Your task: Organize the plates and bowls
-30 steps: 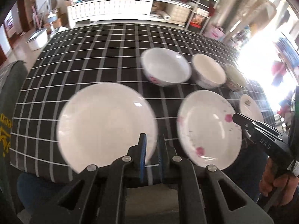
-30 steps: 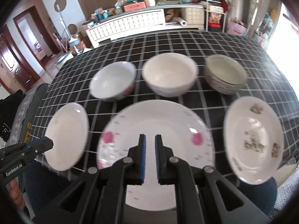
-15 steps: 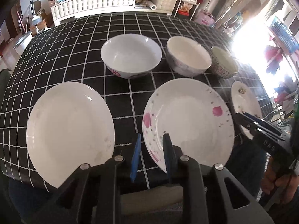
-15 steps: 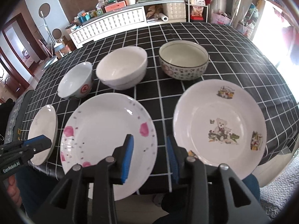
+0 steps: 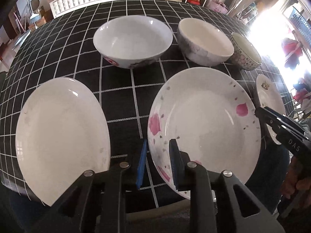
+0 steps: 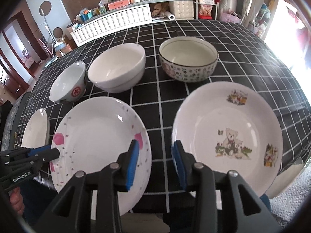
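Note:
Three plates lie along the table's near edge: a plain white plate [image 5: 62, 136], a pink-petal plate [image 5: 206, 128] [image 6: 97, 141] and a teddy-bear plate [image 6: 227, 136]. Behind them stand three bowls: a white bowl with a red mark [image 5: 133, 38] [image 6: 68, 85], a plain white bowl [image 5: 205, 40] [image 6: 117, 67] and a patterned bowl [image 5: 245, 51] [image 6: 187, 58]. My left gripper [image 5: 158, 155] is open, its jaws either side of the petal plate's left rim. My right gripper [image 6: 155, 153] is open, between the petal plate and the bear plate, empty.
The table wears a black cloth with a white grid [image 6: 243, 44]. A white cabinet [image 6: 116, 21] and shelves stand beyond the far edge. Bright window light floods the right side.
Both grippers have opened and shifted right. The left one moved from the plain plate to the petal plate's rim; the right one moved from the petal plate toward the bear plate.

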{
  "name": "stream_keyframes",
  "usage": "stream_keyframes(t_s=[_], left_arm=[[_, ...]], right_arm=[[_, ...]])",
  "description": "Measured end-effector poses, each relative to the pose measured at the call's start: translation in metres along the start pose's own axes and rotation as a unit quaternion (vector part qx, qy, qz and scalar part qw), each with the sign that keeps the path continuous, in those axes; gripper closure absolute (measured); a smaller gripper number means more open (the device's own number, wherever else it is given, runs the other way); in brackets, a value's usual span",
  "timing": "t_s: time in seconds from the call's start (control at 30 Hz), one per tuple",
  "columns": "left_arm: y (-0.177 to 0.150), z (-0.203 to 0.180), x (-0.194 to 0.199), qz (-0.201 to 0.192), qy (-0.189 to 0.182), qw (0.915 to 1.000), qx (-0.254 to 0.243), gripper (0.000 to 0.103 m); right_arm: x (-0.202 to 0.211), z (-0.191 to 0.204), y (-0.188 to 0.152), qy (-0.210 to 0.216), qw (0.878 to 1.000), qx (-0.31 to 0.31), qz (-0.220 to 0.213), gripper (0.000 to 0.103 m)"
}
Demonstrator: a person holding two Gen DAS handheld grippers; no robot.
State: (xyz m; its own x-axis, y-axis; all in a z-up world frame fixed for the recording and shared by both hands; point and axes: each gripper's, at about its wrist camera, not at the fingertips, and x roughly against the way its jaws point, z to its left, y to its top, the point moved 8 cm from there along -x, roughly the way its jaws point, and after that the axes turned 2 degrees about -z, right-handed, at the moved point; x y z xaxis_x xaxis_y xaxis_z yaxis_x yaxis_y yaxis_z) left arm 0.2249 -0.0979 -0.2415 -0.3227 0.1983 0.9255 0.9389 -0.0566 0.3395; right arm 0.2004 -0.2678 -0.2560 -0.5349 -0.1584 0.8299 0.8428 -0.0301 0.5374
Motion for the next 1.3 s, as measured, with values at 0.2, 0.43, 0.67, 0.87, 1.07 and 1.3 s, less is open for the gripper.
stream_keyframes(t_s=[0.2,0.43,0.67,0.87,1.07,1.3], left_arm=[[-0.002,0.003,-0.008,0.002,-0.01,0.9999,0.013,0.088],[-0.008,0.0,-0.013,0.015,-0.009,0.9997,0.014,0.088],[-0.007,-0.002,-0.014,0.02,-0.001,0.9997,0.016,0.089],[-0.009,-0.002,-0.011,0.009,0.017,0.9996,0.019,0.09],[-0.009,-0.006,-0.005,0.0,0.011,0.9999,0.009,0.09],[-0.001,-0.001,0.022,-0.034,0.019,0.9992,0.008,0.09]], right_arm=[[-0.002,0.007,0.007,0.015,1.0,0.023,-0.008,0.062],[-0.016,0.011,-0.003,0.027,0.999,0.014,0.022,0.067],[-0.02,0.007,-0.014,0.029,0.999,-0.005,0.035,0.087],[-0.018,0.006,-0.012,0.017,0.999,-0.01,0.038,0.087],[-0.008,0.004,-0.017,0.016,0.999,-0.036,0.028,0.087],[0.005,0.013,-0.009,0.019,0.999,-0.039,0.011,0.087]])
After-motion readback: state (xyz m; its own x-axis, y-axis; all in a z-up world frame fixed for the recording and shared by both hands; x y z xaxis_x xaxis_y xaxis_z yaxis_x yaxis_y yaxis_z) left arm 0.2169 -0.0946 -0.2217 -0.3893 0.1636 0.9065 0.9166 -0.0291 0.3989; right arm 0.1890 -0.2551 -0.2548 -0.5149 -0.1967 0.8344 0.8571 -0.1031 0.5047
